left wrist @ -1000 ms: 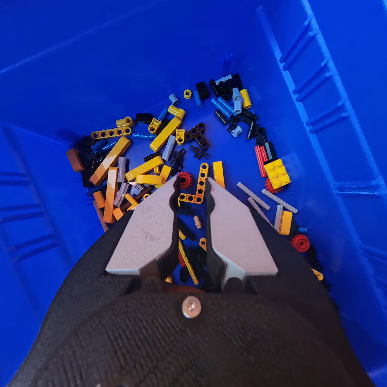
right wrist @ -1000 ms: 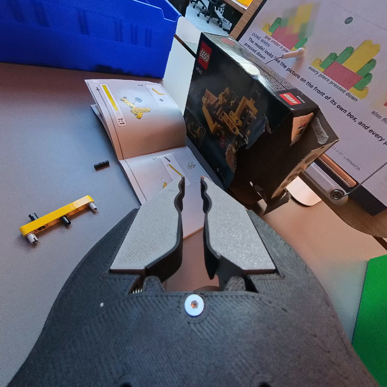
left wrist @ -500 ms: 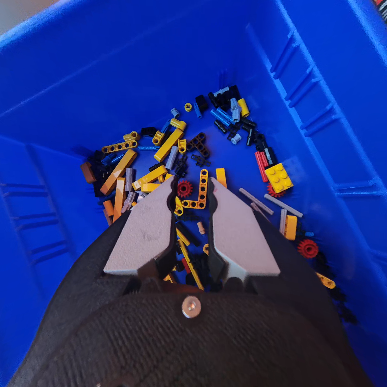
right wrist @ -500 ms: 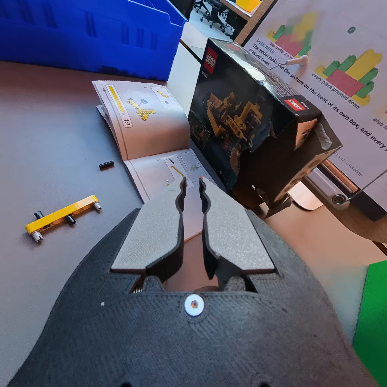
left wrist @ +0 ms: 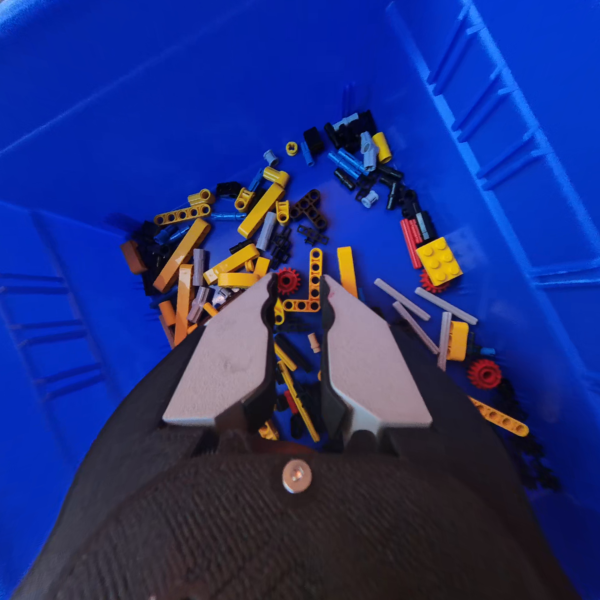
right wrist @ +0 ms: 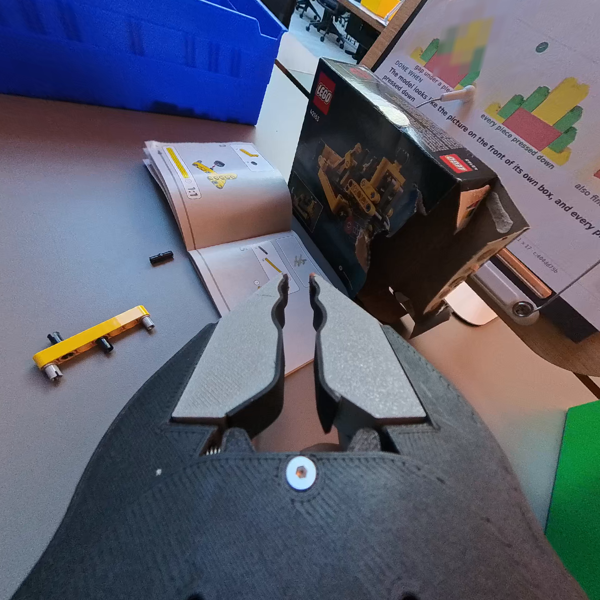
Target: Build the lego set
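My left gripper (left wrist: 298,281) is open and empty, hanging inside a blue bin (left wrist: 162,113) above a scatter of loose lego pieces. A yellow L-shaped beam (left wrist: 312,285) lies between its fingertips, with a red gear (left wrist: 287,281) just left of it. A yellow 2x3 brick (left wrist: 439,261) lies to the right. My right gripper (right wrist: 298,280) is open and empty above the open instruction booklet (right wrist: 227,201). A yellow beam with black and grey pins (right wrist: 92,336) lies on the dark table (right wrist: 65,201) to its left, and a loose black pin (right wrist: 161,258) lies nearer the booklet.
The black lego box (right wrist: 389,181) stands right of the booklet. The blue bin's outer wall (right wrist: 136,61) stands at the back left. A white poster with brick pictures (right wrist: 519,113) leans at the back right. A green sheet (right wrist: 578,487) lies at the right edge. The grippers' ends are close to 35 centimetres from one another. The yellow 2x3 brick (left wrist: 439,261) is about 7 centimetres from my left fingertips and 30 centimetres from my right.
The left gripper drew back a little above the pieces, then held, and its fingers spread slightly. The right gripper shifted slightly, so the booklet, box and yellow beam slid a little to the right in view.
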Tool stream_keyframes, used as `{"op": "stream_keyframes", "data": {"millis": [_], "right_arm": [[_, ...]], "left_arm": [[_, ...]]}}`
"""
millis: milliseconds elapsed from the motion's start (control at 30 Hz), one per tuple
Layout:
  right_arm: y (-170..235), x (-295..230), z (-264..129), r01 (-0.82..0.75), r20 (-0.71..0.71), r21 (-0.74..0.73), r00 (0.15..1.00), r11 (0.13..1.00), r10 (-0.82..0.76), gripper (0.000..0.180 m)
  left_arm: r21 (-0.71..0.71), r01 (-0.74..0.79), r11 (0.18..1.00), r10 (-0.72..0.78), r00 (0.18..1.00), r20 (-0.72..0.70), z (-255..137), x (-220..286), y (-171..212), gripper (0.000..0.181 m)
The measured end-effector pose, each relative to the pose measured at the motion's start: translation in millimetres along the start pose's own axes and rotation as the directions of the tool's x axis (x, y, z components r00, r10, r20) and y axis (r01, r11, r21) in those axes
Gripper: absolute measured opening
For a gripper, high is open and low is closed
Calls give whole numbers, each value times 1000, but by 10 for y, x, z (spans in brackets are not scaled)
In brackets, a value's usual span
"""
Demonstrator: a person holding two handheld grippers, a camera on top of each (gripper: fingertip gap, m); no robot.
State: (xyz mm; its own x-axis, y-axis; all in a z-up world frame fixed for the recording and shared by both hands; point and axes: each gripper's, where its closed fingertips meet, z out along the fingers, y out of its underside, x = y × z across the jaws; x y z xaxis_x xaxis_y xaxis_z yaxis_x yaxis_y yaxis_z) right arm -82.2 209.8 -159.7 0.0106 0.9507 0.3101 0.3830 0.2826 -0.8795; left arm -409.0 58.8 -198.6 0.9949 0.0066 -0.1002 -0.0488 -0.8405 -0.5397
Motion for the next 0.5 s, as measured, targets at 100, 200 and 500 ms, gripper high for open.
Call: {"op": "stream_keyframes", "data": {"millis": [100, 200, 500], "right_arm": [[-1, 0, -1, 0, 0, 1, 1000, 1000, 0, 10], [-2, -7, -1, 4, 2, 1, 1000, 1000, -4, 10], [-3, -10, -2, 3, 5, 1, 1000, 1000, -3, 10]], "left_arm": [[-9, -5, 1000, 4, 1000, -13, 14, 33, 16, 25], [-10, -17, 1000, 17, 1000, -17, 10, 53, 22, 28], [-12, -67, 998, 67, 998, 15, 0, 14, 52, 19]]}}
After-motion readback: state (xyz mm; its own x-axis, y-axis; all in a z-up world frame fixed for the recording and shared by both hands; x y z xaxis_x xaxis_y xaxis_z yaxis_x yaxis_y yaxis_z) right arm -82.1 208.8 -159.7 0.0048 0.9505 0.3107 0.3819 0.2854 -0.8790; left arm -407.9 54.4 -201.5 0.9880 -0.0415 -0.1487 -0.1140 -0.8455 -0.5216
